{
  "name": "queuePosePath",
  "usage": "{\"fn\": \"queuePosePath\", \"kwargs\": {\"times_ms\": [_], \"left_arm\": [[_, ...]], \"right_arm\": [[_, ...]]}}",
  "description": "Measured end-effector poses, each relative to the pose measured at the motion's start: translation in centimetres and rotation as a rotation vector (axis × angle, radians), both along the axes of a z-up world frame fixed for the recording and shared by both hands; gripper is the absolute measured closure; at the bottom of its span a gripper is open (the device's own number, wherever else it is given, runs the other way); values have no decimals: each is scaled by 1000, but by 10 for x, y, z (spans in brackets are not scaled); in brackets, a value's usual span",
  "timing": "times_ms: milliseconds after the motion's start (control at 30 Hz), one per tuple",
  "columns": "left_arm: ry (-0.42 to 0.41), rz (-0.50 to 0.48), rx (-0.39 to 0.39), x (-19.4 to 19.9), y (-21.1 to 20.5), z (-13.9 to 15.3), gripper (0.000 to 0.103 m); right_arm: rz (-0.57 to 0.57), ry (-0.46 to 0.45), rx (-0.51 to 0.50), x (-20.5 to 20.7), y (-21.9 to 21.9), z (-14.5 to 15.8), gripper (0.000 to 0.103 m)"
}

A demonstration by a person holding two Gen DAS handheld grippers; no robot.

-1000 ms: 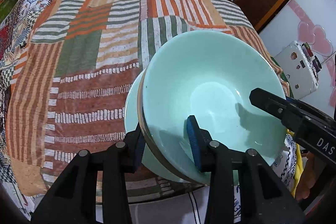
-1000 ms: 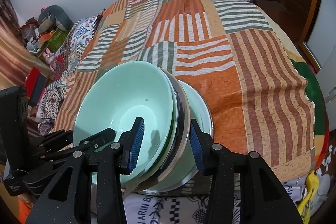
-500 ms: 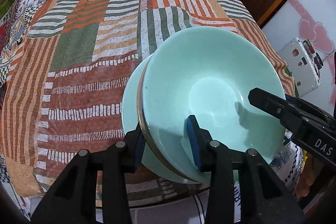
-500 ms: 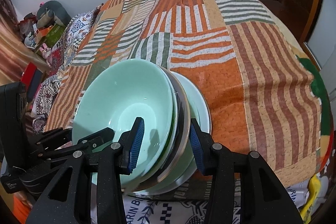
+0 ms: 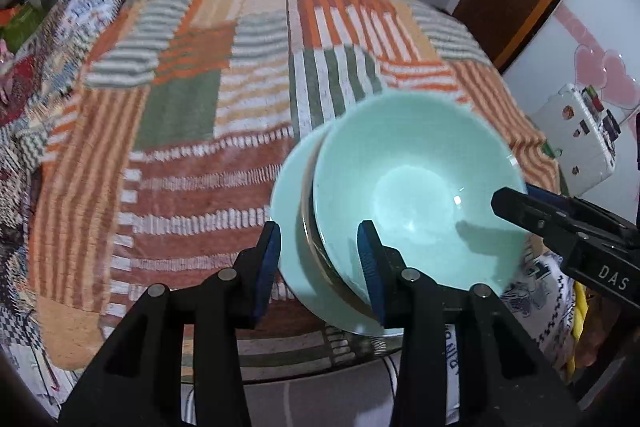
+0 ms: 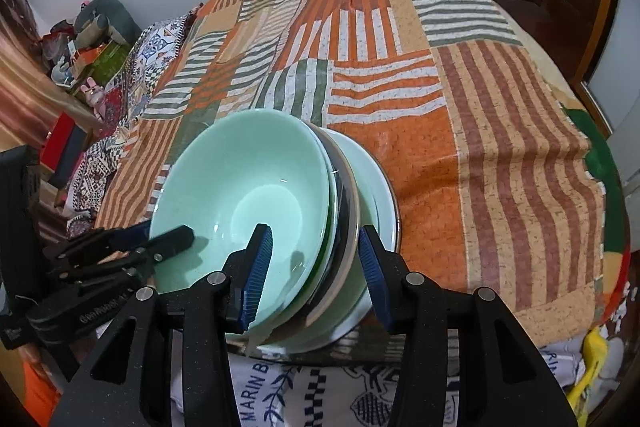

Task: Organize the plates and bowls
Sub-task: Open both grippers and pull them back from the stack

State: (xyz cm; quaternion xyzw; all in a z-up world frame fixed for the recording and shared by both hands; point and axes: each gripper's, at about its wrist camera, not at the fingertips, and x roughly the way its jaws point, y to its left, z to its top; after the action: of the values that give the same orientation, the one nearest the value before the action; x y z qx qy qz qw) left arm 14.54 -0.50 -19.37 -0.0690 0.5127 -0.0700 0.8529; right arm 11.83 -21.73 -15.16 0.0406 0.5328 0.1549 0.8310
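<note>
A stack of dishes is held between both grippers above the near edge of the bed: a mint green bowl (image 5: 420,187) (image 6: 240,195) on top, a dark bowl with a tan rim (image 6: 346,195) under it, and a pale green plate (image 5: 286,195) (image 6: 380,187) at the bottom. My left gripper (image 5: 320,267) straddles the stack's rim, one blue pad inside the bowl, one outside the plate. My right gripper (image 6: 312,267) clamps the opposite rim the same way. Each gripper shows in the other's view (image 5: 568,227) (image 6: 120,259).
A patchwork striped quilt (image 5: 224,99) (image 6: 480,131) covers the bed below. A white case with stickers (image 5: 580,135) stands at the right by a wooden door. Toys and boxes (image 6: 80,47) lie at the far left. Patterned cloth (image 6: 280,387) hangs under the stack.
Both grippers have lifted the stack and pulled it back toward the bed's near edge; the left wrist view is blurred by motion. The grip on the rim is unchanged.
</note>
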Motion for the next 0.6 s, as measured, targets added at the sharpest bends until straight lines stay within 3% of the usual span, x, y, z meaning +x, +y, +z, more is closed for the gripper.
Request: {"fn": "queuePosePath", "kwargs": {"times_ms": [267, 400, 600], "left_arm": [[-239, 14, 49, -34, -8, 74, 63], [-329, 22, 28, -49, -9, 104, 61], [-469, 32, 32, -78, -10, 144, 54]], "right_arm": [[26, -162, 25, -16, 0, 57, 61], [34, -280, 34, -32, 0, 88, 50], [41, -409, 51, -52, -2, 123, 49]]}}
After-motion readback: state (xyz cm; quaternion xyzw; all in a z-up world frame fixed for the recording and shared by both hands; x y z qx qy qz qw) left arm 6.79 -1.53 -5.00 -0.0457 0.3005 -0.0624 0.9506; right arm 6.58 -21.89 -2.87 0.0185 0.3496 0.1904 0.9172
